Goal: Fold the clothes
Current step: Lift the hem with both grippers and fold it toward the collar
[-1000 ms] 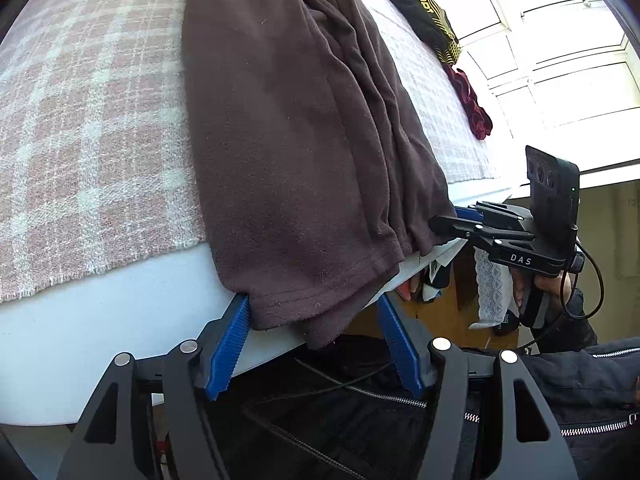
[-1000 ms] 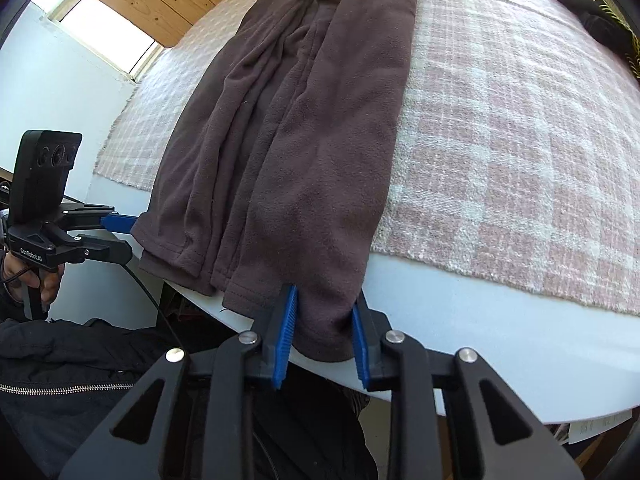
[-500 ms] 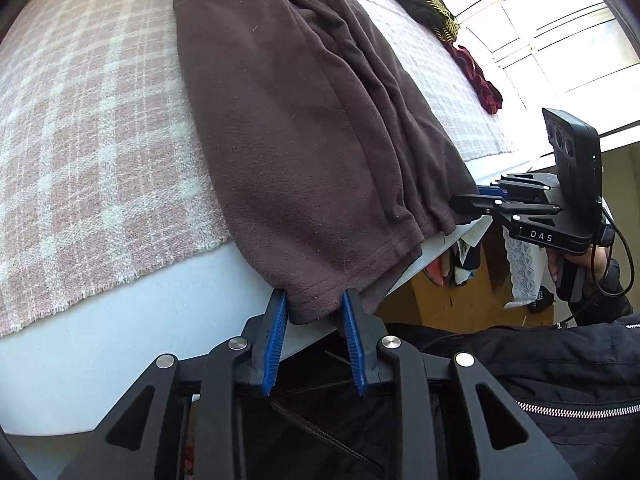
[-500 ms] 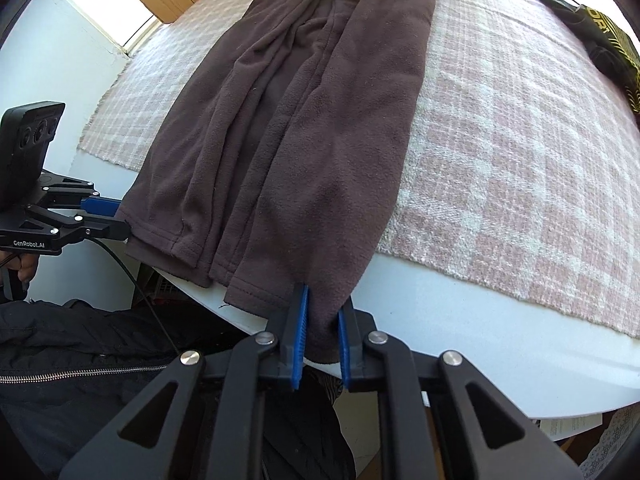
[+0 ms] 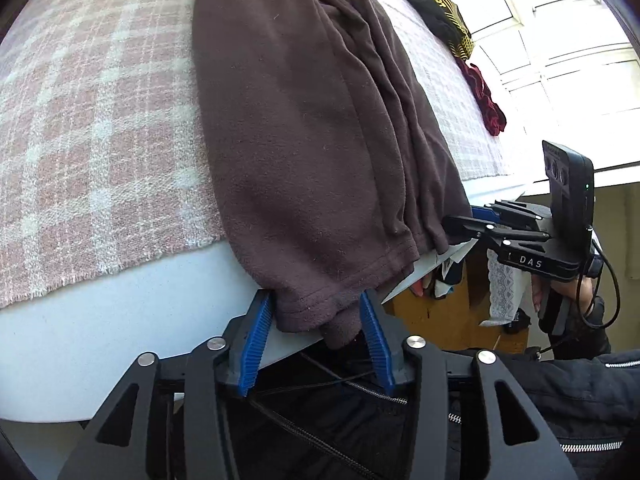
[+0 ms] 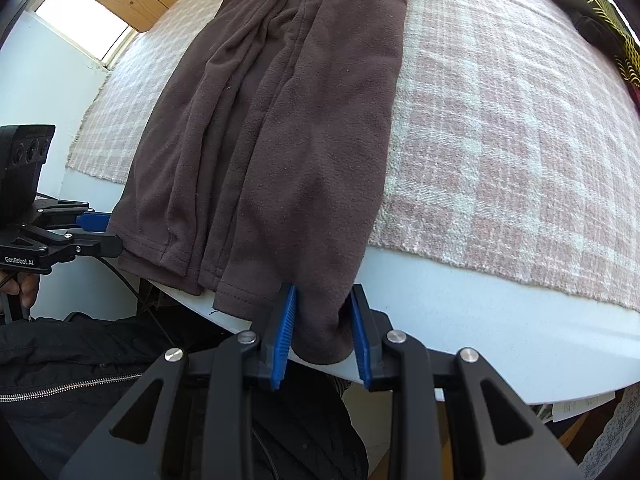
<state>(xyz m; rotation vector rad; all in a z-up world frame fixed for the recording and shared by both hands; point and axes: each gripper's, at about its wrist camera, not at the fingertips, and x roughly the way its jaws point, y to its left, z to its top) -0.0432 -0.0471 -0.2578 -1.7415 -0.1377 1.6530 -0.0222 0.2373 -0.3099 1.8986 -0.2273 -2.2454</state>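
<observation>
A dark brown fleece garment [image 5: 312,140] [image 6: 304,120] lies lengthwise on the pink plaid cloth, and its hem hangs over the white table's near edge. My left gripper [image 5: 314,300] straddles one hem corner. Its jaws are opening and the blue pads stand beside the fleece without squeezing it. At the other hem corner is my right gripper [image 6: 323,292], its jaws also opening, with a loose bulge of fleece between them. Each gripper shows from the side in the other's view: the right gripper [image 5: 472,220] and the left gripper [image 6: 100,232], each at its own corner.
The plaid cloth [image 5: 80,120] covers most of the white table [image 5: 100,312]. A black-and-yellow garment [image 5: 444,8] and a red garment [image 5: 486,100] lie at the far side by the window. The person's dark zipped jacket [image 6: 80,368] is right under the table edge.
Half a second ago both grippers pinched the hem corners tightly. Now both pairs of jaws stand wider and the fleece hangs loose between them. The hands have hardly shifted.
</observation>
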